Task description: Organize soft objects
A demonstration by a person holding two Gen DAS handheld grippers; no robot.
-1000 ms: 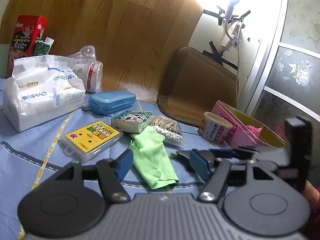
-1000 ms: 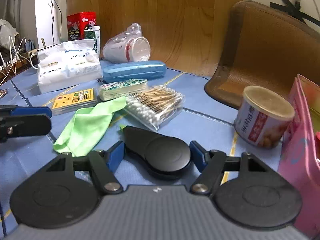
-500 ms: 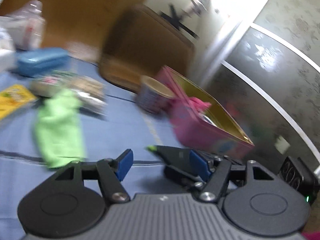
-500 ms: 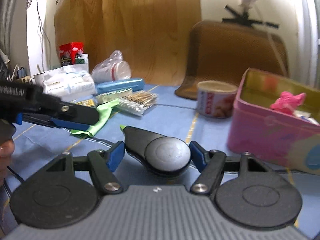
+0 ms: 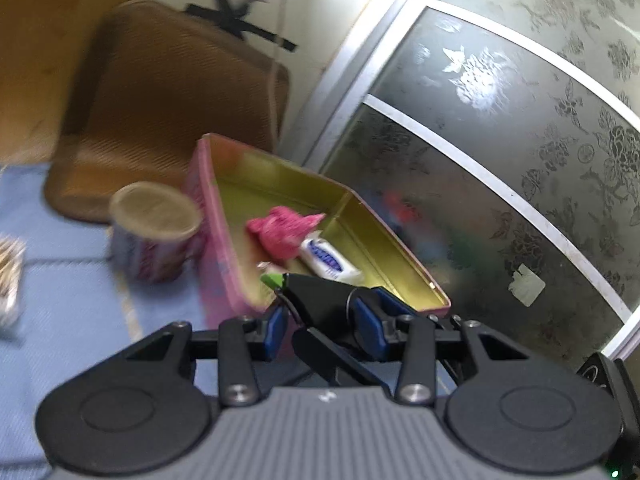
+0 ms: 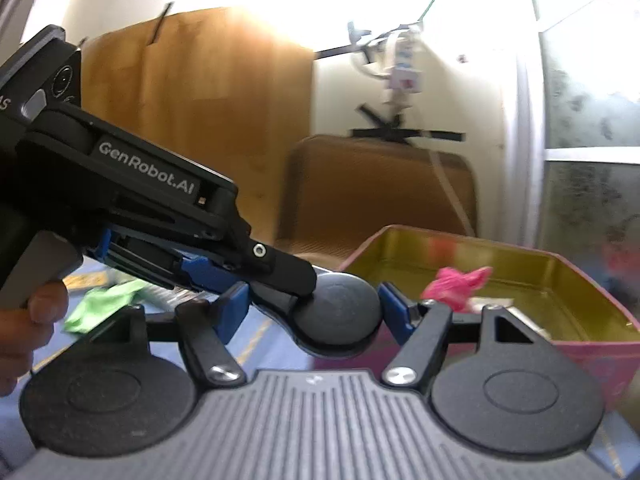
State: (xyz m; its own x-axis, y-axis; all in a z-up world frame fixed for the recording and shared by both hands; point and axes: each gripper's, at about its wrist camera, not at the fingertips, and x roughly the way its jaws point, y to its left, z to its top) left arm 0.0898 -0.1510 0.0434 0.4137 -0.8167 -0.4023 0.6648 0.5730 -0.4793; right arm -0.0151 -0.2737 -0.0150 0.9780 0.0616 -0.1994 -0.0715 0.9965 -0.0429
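Room: a wood panel (image 6: 192, 100) and a pale wall stand at the back, with a patterned frosted glass door (image 5: 500, 140) on the right.
Table: it is covered with a blue cloth (image 5: 80, 300); a brown cushion (image 5: 172, 112) leans against the wall behind it.
Tin: a pink tin (image 5: 218, 216) with a gold inside stands open on the table near the glass door.
Inside the tin: a pink soft thing (image 5: 284, 228) lies crumpled on the bottom, with a white packet (image 5: 328, 260) with a blue label just beside it.
Can: a round can (image 5: 156, 236) stands touching or just beside the tin's outer wall; blur hides which.
Green cloth: the green cloth (image 6: 104, 304) lies bunched on the table, well apart from the tin, on the far side of the left gripper in the right wrist view.
Black object: a flat black object (image 6: 336, 316) with a round disc on top and a small green tip is held above the table in front of the tin.
Right gripper: the right gripper (image 6: 316, 312) has its blue pads pressed on either side of the black object.
Left gripper: the left gripper (image 5: 322, 328) has its pads drawn in against the black object's sides and appears to grip it too; in the right wrist view its tip overlaps the disc.
Hand: the person's left hand (image 6: 28, 320) wraps the left gripper's handle.
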